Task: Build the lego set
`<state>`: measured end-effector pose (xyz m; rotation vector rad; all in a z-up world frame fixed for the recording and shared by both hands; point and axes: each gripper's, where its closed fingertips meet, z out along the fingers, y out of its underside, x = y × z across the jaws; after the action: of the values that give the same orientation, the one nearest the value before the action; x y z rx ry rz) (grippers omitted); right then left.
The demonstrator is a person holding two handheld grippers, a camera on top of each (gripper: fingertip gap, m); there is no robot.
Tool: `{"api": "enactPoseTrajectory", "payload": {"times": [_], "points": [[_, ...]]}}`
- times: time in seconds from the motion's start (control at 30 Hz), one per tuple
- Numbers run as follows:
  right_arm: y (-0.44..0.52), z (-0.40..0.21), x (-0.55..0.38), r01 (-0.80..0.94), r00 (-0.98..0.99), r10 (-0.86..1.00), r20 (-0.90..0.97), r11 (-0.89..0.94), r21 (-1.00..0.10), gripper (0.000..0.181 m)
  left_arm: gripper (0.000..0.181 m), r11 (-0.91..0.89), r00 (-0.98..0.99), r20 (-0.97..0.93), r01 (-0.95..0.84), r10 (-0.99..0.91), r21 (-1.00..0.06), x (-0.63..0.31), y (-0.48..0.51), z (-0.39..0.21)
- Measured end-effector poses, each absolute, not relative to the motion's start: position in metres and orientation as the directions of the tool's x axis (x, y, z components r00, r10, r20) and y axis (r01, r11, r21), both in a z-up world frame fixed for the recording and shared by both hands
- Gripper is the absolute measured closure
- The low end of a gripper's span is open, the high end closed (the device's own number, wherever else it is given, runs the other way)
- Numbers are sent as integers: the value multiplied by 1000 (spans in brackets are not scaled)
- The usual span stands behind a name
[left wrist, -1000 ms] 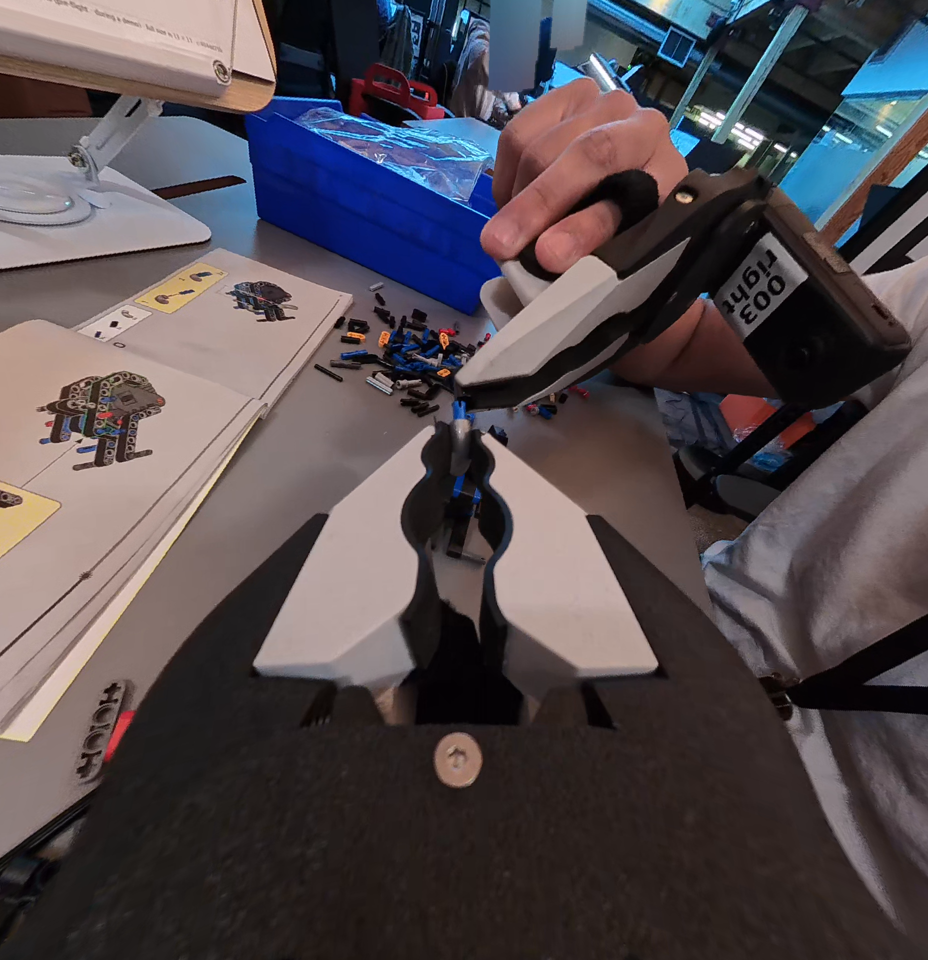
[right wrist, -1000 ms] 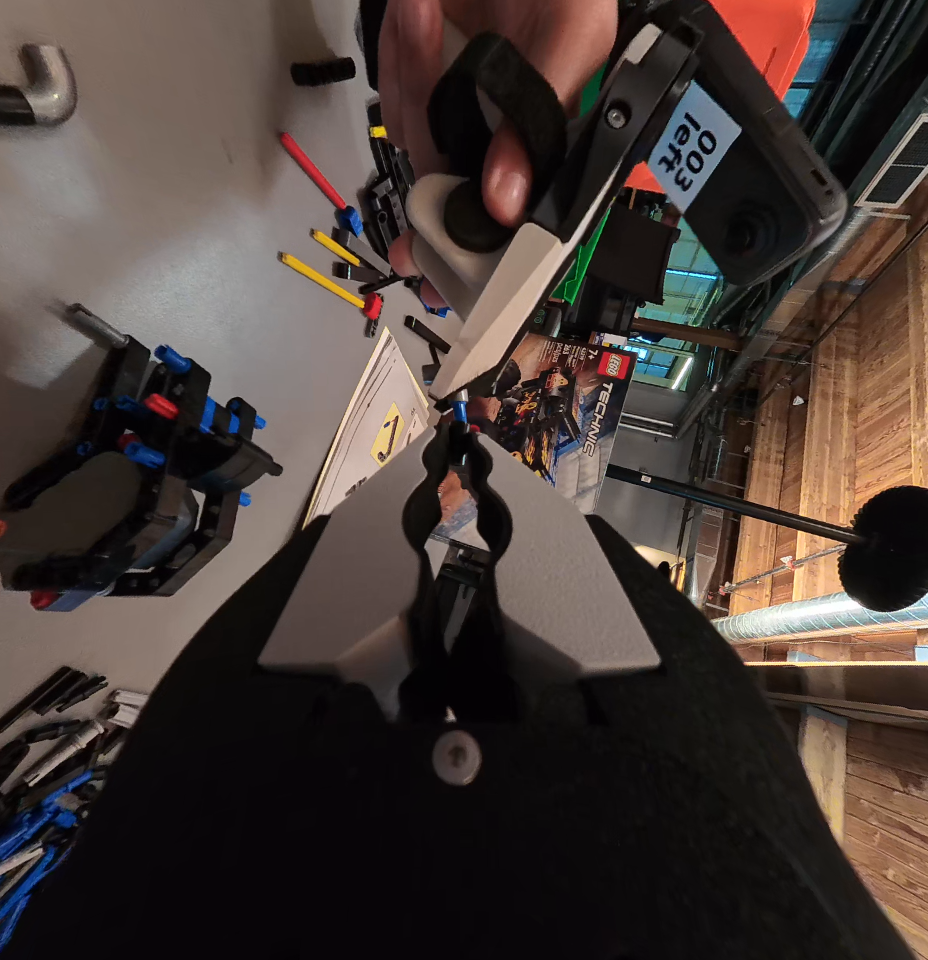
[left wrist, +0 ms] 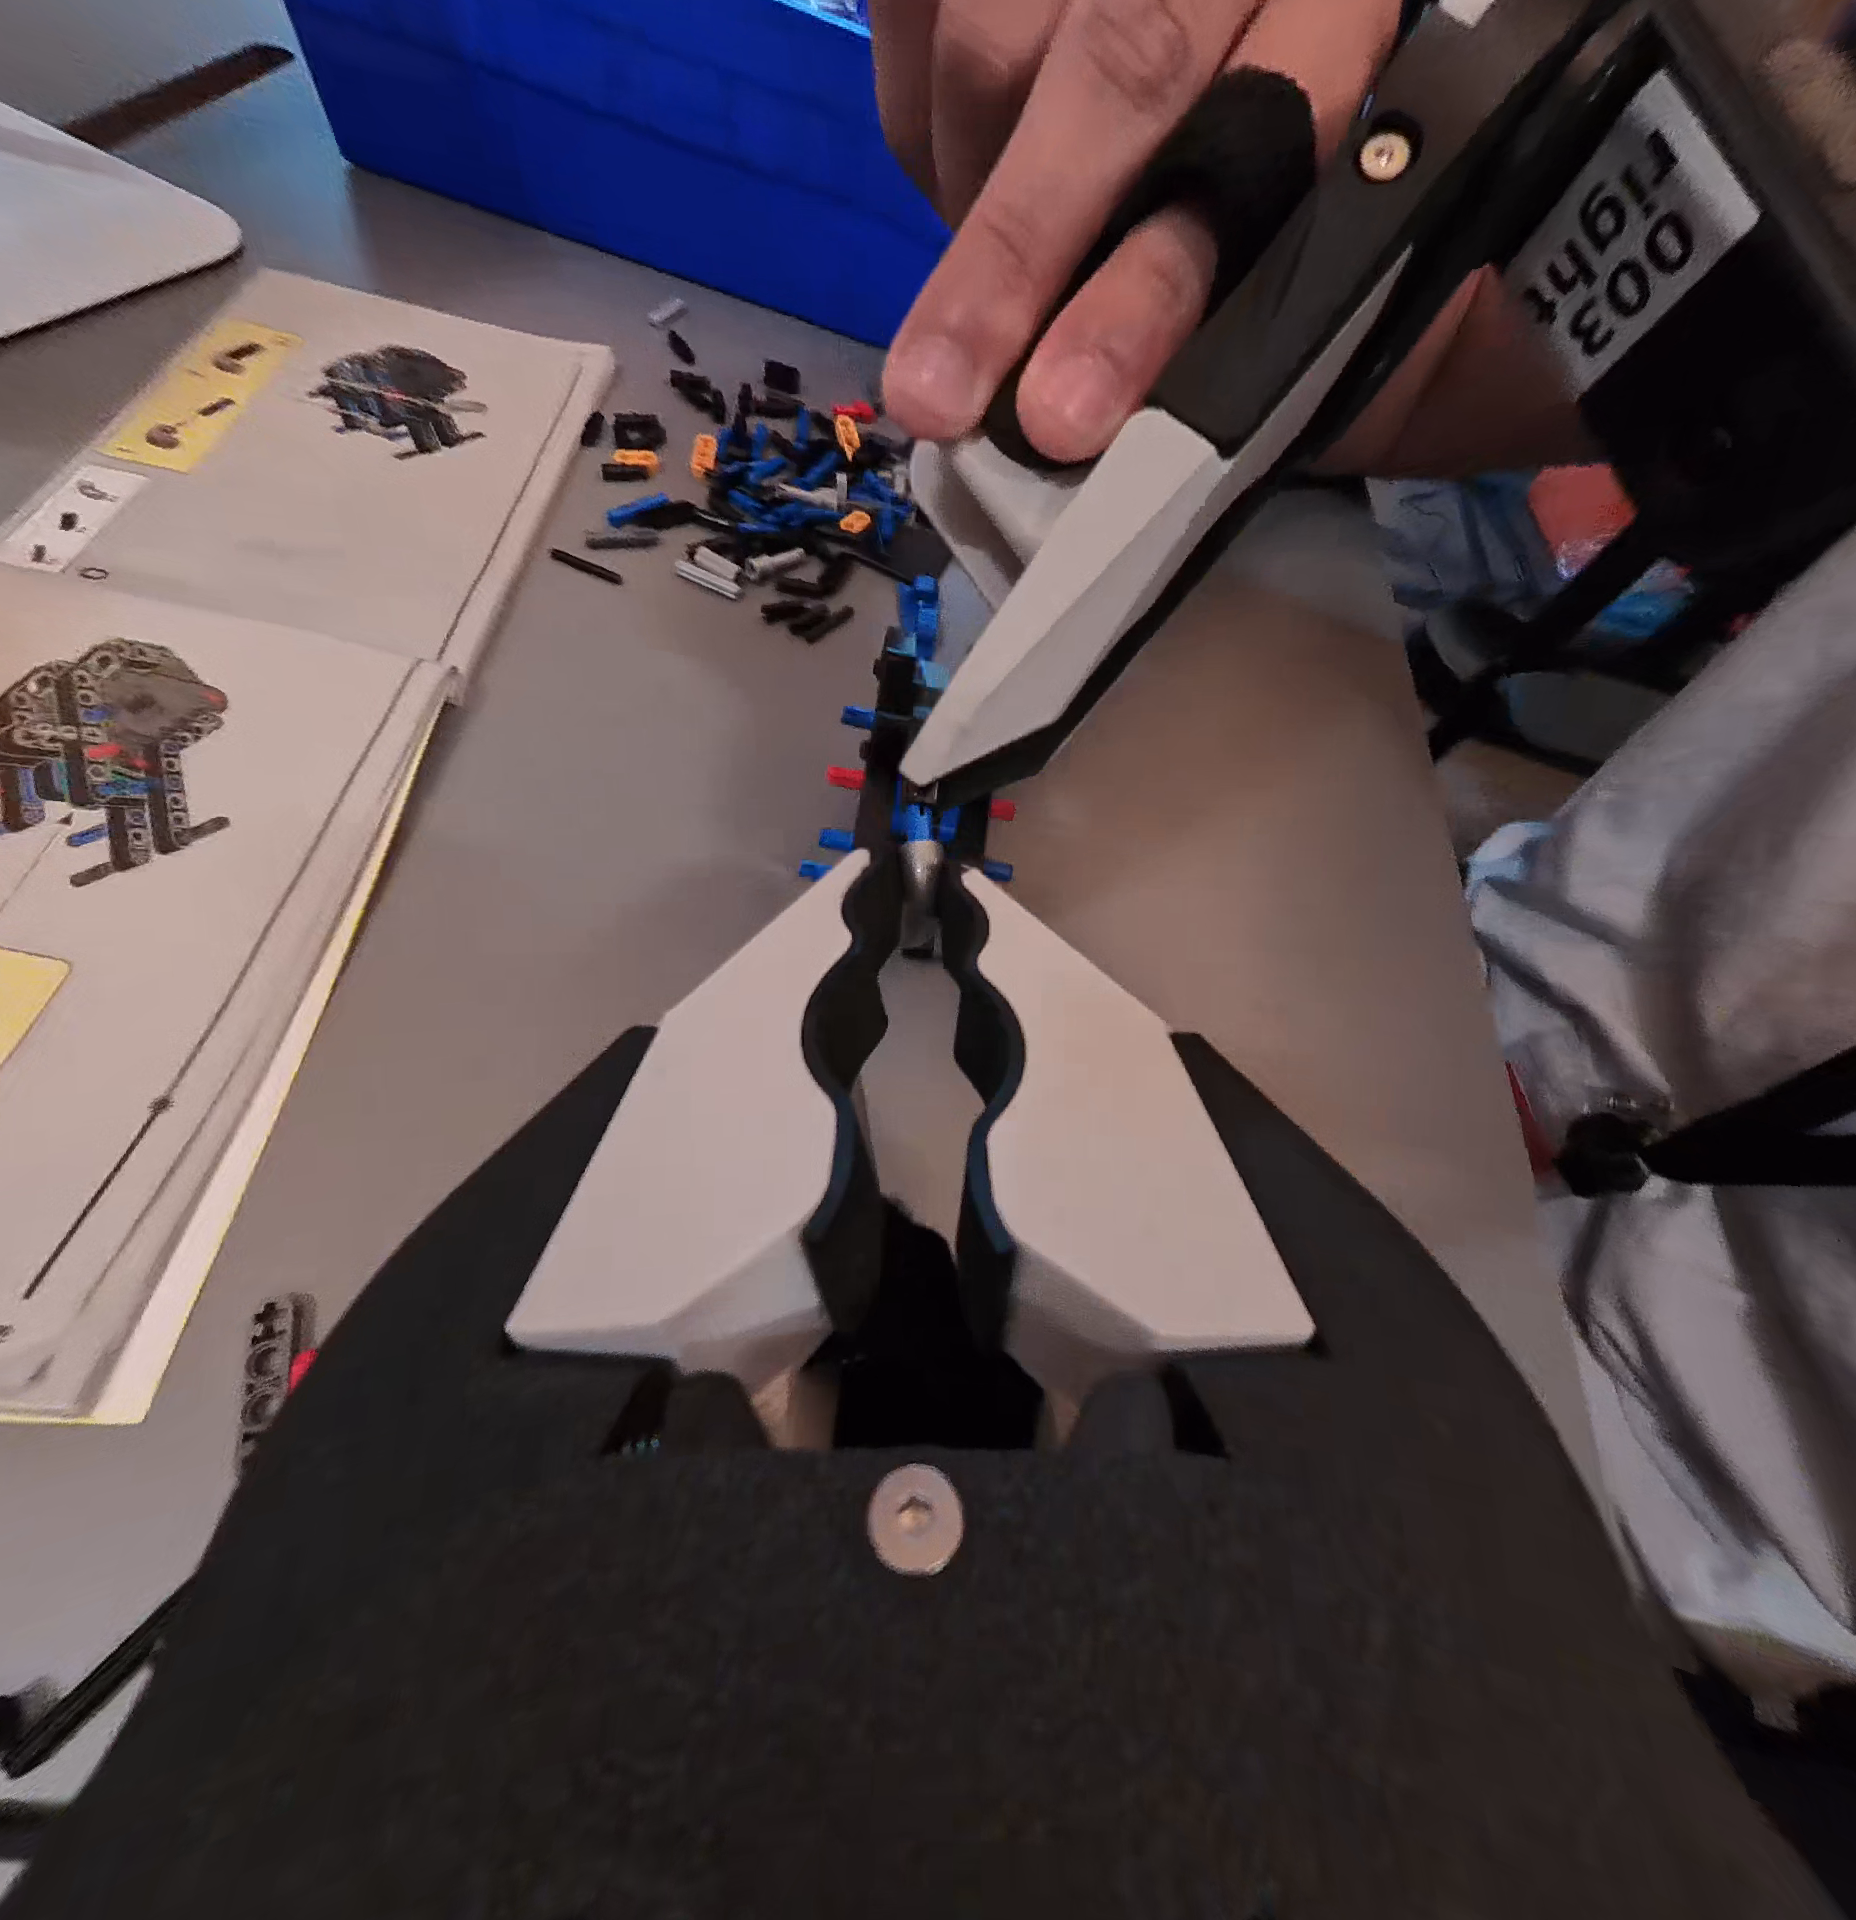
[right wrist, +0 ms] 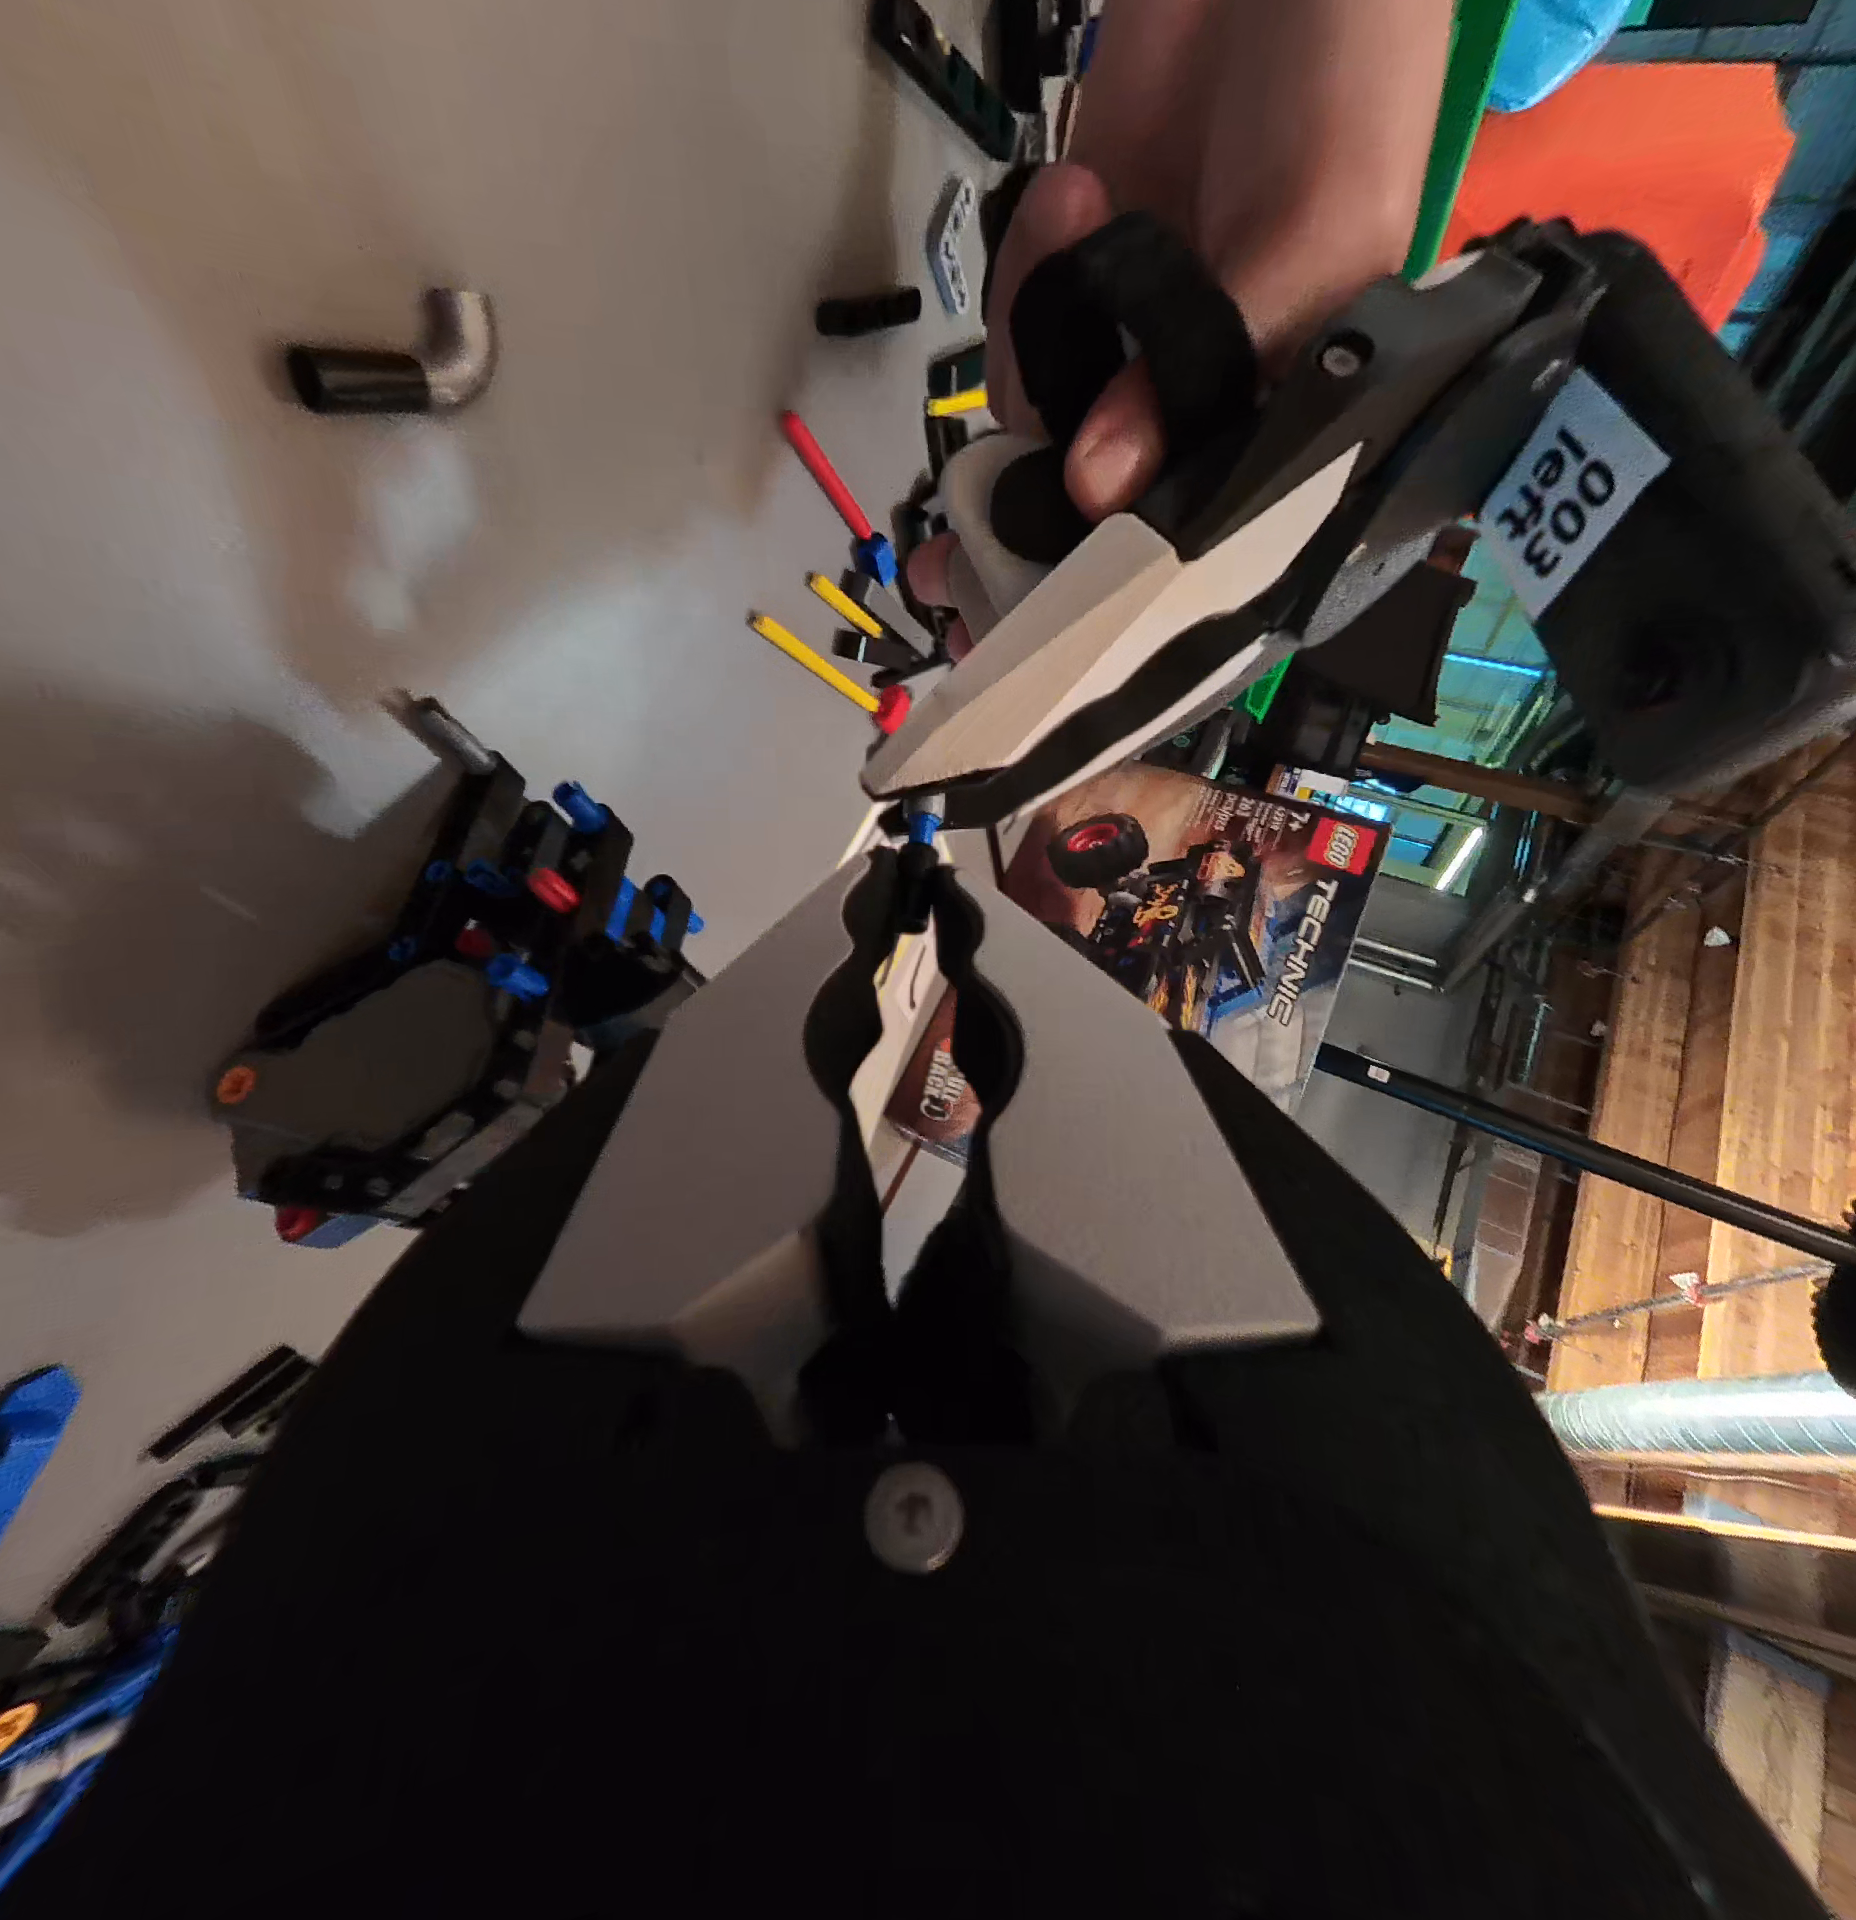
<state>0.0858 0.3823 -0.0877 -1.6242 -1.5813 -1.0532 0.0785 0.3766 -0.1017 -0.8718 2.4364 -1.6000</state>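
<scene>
My left gripper (left wrist: 916,891) is shut on a small grey piece (left wrist: 919,871). My right gripper (right wrist: 913,891) is shut on a small black piece with a blue pin (right wrist: 920,828) sticking out of it. The two grippers meet tip to tip, with the blue pin between them. In the left wrist view the right gripper (left wrist: 926,784) comes in from the upper right. In the right wrist view the left gripper (right wrist: 893,774) comes in from the upper right. The black lego assembly (right wrist: 436,987) with blue and red pins lies on the table, also seen just behind the tips in the left wrist view (left wrist: 888,727).
An open instruction booklet (left wrist: 228,727) lies left. A pile of small loose parts (left wrist: 778,488) sits in front of a blue bin (left wrist: 633,135). Yellow axles (right wrist: 815,660), a red axle (right wrist: 825,473), a grey elbow piece (right wrist: 404,364) and the set's box (right wrist: 1194,914) are around. Both grippers' tips are close together, under 4 cm apart.
Both grippers stay tip to tip on the small pieces. They have moved down and closer to the assembly, which now shows right behind the tips in the left wrist view.
</scene>
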Motion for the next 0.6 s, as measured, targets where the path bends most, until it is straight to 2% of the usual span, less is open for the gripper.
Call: {"api": "enactPoseTrajectory", "payload": {"times": [0.17,0.6], "points": [[379,-95,82,996,20,543,840,-85,31,175,175,360,-851,168,-380,-498,-852,74,374,-110],[378,-105,78,992,62,599,798,-126,18,175,175,482,-857,35,-322,-514,-815,73,375,-121]]}}
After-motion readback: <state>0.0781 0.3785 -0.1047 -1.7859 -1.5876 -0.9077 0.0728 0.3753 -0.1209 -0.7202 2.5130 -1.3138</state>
